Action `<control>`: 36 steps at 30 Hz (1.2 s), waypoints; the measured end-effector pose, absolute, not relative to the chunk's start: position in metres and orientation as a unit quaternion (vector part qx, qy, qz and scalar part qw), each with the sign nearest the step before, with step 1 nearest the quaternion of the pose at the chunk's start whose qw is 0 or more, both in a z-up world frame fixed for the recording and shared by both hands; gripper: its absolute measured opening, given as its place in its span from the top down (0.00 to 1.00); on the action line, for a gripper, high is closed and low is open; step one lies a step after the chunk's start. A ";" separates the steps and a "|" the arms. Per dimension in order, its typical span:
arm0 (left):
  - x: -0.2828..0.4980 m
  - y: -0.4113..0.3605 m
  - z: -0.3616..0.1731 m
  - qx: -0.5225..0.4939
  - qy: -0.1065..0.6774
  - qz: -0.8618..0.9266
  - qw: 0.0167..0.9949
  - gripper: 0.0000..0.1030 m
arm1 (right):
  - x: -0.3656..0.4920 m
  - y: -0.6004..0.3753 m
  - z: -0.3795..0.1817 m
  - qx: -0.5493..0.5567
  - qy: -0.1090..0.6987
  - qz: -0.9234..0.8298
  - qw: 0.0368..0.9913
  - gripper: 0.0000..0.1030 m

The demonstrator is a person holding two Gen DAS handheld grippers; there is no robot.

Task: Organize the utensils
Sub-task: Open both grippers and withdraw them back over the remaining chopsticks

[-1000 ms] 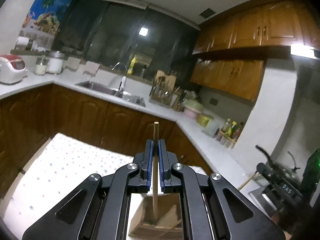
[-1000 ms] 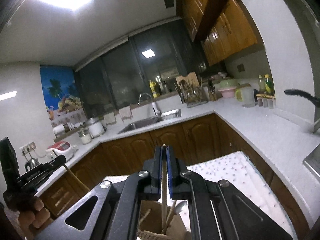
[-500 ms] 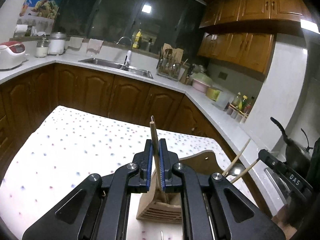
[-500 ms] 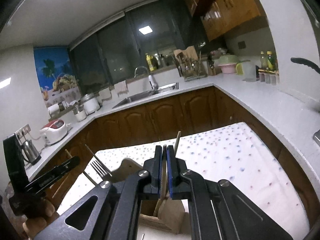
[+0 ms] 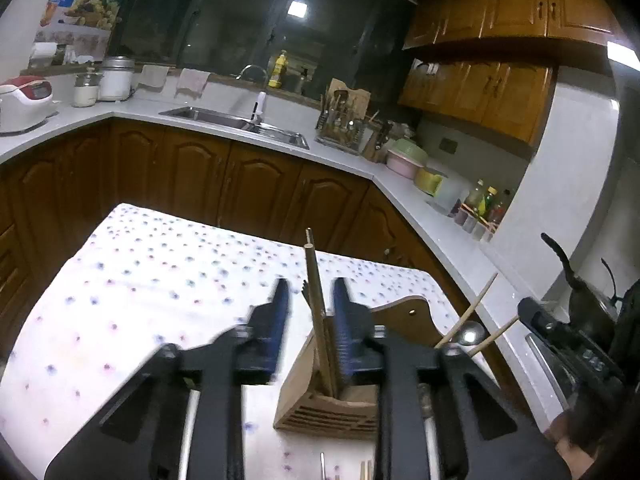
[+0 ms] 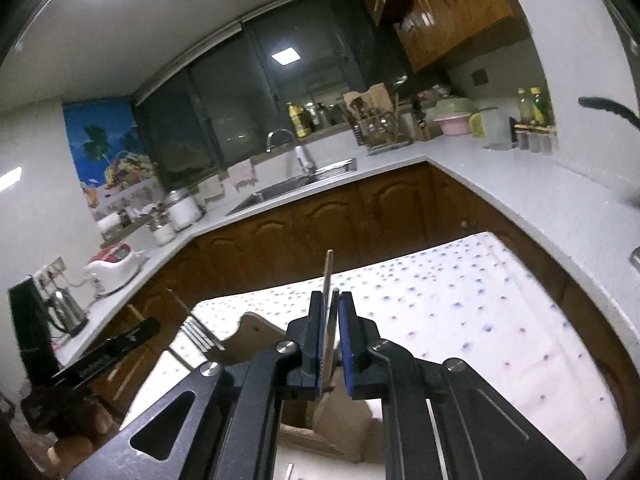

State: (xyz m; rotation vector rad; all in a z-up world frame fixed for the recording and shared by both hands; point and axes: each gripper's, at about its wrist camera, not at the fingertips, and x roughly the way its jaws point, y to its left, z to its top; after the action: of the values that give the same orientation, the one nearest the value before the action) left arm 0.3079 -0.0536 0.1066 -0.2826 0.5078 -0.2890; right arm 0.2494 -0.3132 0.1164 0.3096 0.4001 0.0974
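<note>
Left gripper [image 5: 309, 316]: fingers parted, just opened; a wooden chopstick [image 5: 317, 312] is seen between them, clear of the left pad and close beside the right pad; contact there cannot be told. Long axis near upright, top end tilted slightly away, lower end seated in the wooden utensil holder [image 5: 332, 404].

Right gripper [image 6: 330, 338]: fingers narrowly parted, just opened; a pale chopstick [image 6: 329, 300] is seen between them, long axis near upright, top end projecting above the fingertips, lower end hidden behind the fingers above the holder. Whether the pads are still touching it cannot be told.

Wooden utensil holder: stood on the dotted white cloth of the worktop [image 5: 152, 280], near its near edge, towards the right corner in the left wrist view. Slotted front face; raised backboard with a hanging hole.

Further contents, handles up and leaning: fork [image 6: 198, 336], spoon [image 5: 469, 334].
</note>
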 end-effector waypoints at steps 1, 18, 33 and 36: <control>0.303 -0.051 0.108 -0.141 0.246 -0.141 0.949 0.63 | 0.247 -0.315 0.117 0.155 0.193 0.052 0.967 0.66; 0.202 -0.022 0.088 -0.150 0.231 -0.138 0.951 0.05 | 0.156 -0.324 0.101 0.193 0.154 0.050 0.968 0.03; 0.133 -0.013 0.052 -0.151 0.263 -0.127 0.944 0.05 | 0.084 -0.310 0.050 0.183 0.199 0.047 0.962 0.03; 0.128 -0.011 0.045 -0.154 0.272 -0.124 0.942 0.05 | 0.078 -0.310 0.044 0.181 0.206 0.046 0.961 0.03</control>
State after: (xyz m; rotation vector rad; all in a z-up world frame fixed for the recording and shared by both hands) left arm 0.1284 -0.0107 0.0448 -0.3151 0.5542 -0.2520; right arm 0.0780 -0.3098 0.0445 0.3676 0.4172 0.0929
